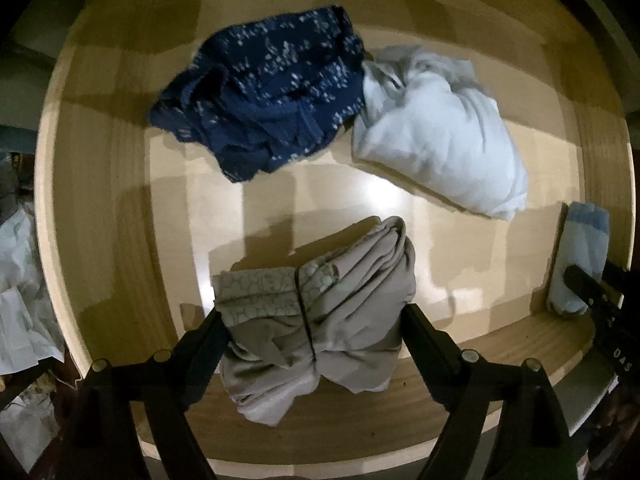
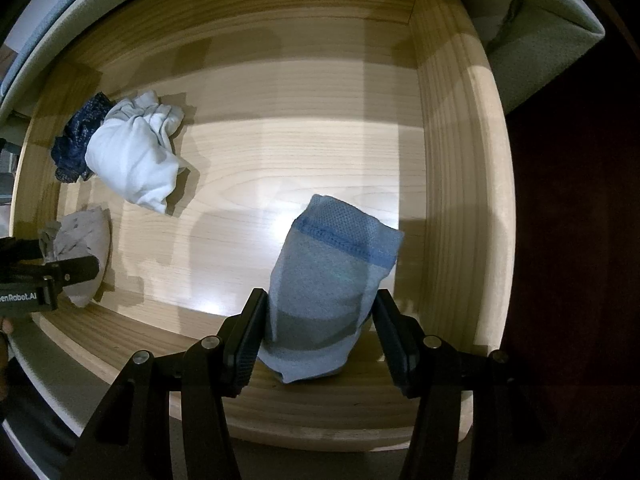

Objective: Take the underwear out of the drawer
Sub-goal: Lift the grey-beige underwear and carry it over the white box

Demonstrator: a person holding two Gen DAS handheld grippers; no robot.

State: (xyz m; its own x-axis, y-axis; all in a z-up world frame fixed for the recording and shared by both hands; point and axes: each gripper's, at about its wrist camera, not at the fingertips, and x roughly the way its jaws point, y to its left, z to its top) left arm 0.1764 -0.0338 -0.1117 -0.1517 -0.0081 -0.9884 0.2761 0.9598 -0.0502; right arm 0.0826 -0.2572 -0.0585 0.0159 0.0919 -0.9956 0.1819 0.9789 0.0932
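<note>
Landmark: the wooden drawer point(image 2: 448, 160), seen from above, both tools pointing down into it.

Far left of the drawer: navy patterned underwear point(image 1: 264, 92) crumpled near the back wall, touching a pale white piece point(image 1: 436, 136) just to its right.

Front left: grey-beige folded underwear point(image 1: 320, 312) lies on the drawer floor by the front wall. Left tool point(image 1: 312, 320) straddles it, jaws spread wide, one finger each side; pads look right beside the cloth but not squeezing.

Front right: light blue underwear point(image 2: 332, 280) with a darker blue band, also by the front wall. Right tool point(image 2: 320, 320) brackets it, jaws part-spread; left pad touches the fabric, right pad shows a small gap, so no firm pinch yet.

Step, as I read it: both tools set for the grasp, nothing lifted. Next move likely calls for pressing each pair of jaws together on its bundle, then a straight lift over the front wall.

Room: middle of the drawer floor is bare, plenty of clearance between the tools. The front wall sits close behind both bundles, and the right side wall is near the blue piece; cloth could snag there.
</note>
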